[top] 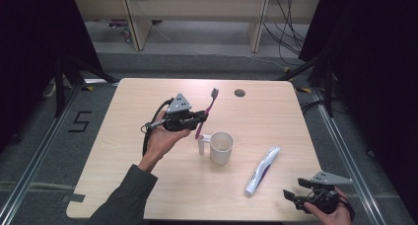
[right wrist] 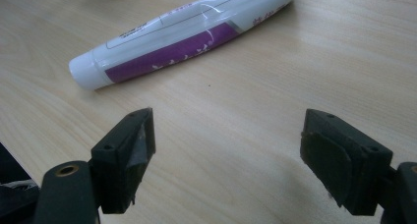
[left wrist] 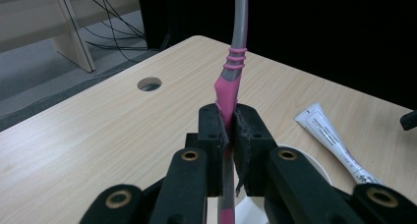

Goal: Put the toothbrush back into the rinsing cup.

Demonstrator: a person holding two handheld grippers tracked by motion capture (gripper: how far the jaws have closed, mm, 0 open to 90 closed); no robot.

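My left gripper [top: 201, 117] is held above the table's middle, shut on the pink handle of a toothbrush [top: 207, 112] that stands nearly upright, bristles up. In the left gripper view the pink and grey toothbrush [left wrist: 231, 76] is pinched between the black pads [left wrist: 211, 130]. A white cup [top: 221, 147] with a handle stands just right of and below the brush. A white and purple toothpaste tube [top: 262, 168] lies to the cup's right. My right gripper [top: 295, 190] rests at the table's front right corner, open; the toothpaste tube [right wrist: 187, 37] lies ahead of its spread jaws.
A round cable hole [top: 240, 93] sits near the wooden table's [top: 148, 96] far edge. Wooden furniture legs and loose cables stand on the floor beyond. Dark curtains and stand legs flank both sides of the table.
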